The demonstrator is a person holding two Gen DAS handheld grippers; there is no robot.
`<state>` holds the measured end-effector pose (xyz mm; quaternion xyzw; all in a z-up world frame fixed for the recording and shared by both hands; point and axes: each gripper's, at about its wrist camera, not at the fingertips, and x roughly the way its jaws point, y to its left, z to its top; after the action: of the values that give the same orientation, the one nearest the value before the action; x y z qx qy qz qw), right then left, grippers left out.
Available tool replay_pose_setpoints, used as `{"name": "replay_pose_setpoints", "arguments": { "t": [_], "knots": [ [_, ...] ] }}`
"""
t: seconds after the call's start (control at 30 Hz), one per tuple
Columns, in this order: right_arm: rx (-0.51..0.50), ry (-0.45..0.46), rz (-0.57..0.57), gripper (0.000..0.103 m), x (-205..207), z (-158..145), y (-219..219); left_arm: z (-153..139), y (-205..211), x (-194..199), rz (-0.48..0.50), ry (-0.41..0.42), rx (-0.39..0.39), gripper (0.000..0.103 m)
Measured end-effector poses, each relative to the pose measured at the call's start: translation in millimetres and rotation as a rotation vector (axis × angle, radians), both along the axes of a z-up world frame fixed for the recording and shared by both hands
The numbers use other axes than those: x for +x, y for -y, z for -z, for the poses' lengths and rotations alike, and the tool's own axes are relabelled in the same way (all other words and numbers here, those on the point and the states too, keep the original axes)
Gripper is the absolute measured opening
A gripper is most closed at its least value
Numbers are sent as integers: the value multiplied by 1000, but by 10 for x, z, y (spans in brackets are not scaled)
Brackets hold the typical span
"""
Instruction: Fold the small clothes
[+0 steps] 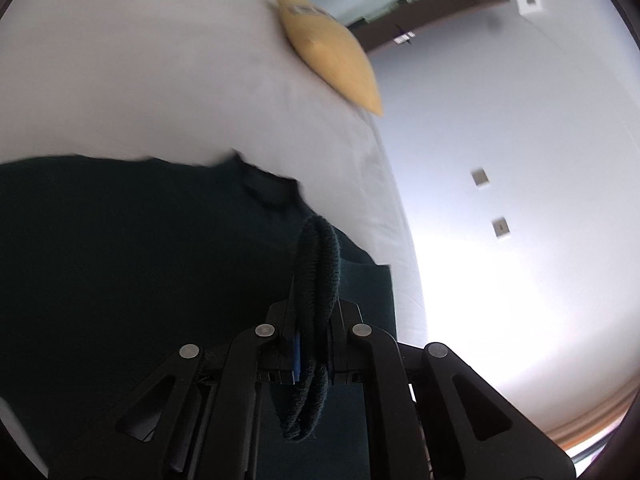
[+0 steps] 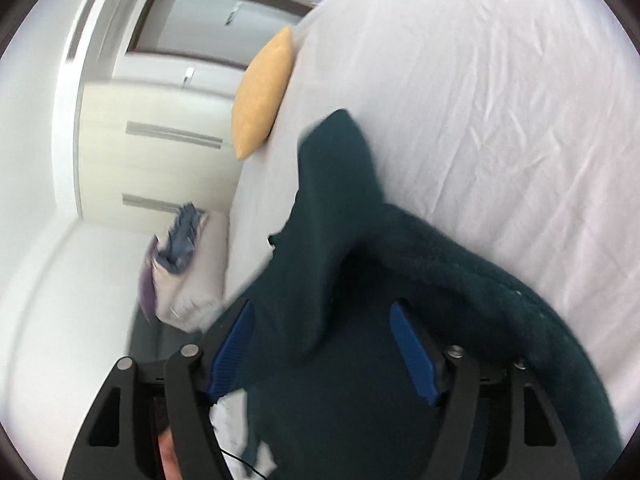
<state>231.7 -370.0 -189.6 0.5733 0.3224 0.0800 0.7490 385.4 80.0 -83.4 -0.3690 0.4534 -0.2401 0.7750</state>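
Left wrist view shows the left gripper (image 1: 316,320) pinched tight on a rolled edge of the dark green garment (image 1: 140,260), likely to carry a fold. Right gripper (image 2: 324,352) stands wide, pads clear of the cloth, probably to free it onto the white bed sheet (image 2: 500,120).

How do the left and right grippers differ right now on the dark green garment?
The left gripper is shut on a thick rolled edge of the dark green garment; the right gripper stands open, its blue pads apart and not pressing the cloth. The left gripper's pads are almost hidden by cloth; the right's show plainly. Both are over the same garment on the white bed.
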Motion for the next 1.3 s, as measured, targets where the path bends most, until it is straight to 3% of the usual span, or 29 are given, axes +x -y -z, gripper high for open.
{"name": "replay_pose_setpoints", "arguments": {
  "t": [0.17, 0.3, 0.63, 0.73, 0.83, 0.97, 1.07, 1.13, 1.3],
  "knots": [
    [156, 21, 7, 74, 337, 68, -10, 230, -293, -30, -50, -56, -1, 7],
    [138, -2, 43, 74, 436, 85, 93, 441, -423, -76, -59, -84, 10, 7],
    [163, -22, -1, 76, 430, 116, 254, 807, -335, 31, -61, -124, 31, 7],
    [144, 25, -51, 76, 466, -50, 355, 987, -344, 62, -63, -147, 50, 7],
    [102, 28, -178, 76, 669, -178, 353, 1124, -370, 70, -82, -163, 47, 7],
    [3, 25, -267, 76, 994, -313, 378, 1201, -364, 116, -93, -139, 41, 7],
    [-92, 82, -378, 76, 1139, -569, 254, 1218, -333, 168, -87, -130, 73, 7],
    [-124, 76, -381, 76, 1261, -615, 232, 1224, -325, 202, -98, -116, 77, 7],
    [-61, 21, -327, 76, 1616, -332, 378, 1123, -228, 261, -78, -103, 142, 7]
  ]
}}
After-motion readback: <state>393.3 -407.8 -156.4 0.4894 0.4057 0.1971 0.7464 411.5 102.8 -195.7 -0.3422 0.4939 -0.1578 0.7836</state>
